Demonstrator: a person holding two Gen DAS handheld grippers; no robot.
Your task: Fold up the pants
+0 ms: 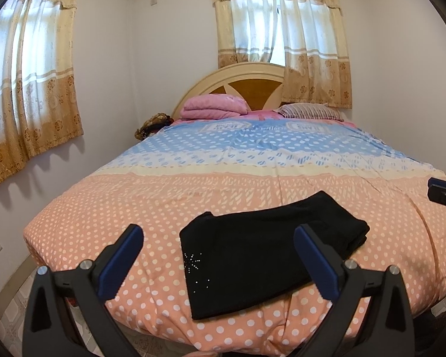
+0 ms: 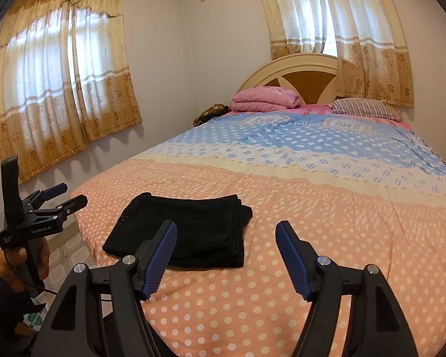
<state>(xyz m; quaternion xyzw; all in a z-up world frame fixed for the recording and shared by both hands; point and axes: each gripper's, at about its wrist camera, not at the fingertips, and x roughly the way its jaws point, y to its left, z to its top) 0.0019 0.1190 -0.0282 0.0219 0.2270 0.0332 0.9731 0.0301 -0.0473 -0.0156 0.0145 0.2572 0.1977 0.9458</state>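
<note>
Bedroom, curtained windows; the bed (image 1: 89,223) with its dotted cover carries the work. Black pants (image 1: 261,255) lie folded in a compact stack near the foot edge, long axis running away up-right in the left wrist view. Your left hand-held gripper (image 1: 220,255) frames them, jaws wide apart, empty, so it looks nearer. Your right hand-held gripper (image 2: 226,255), jaws apart and empty, has them forward-left. Only the right wrist view shows the layered fold edges and your hand (image 2: 23,261).
</note>
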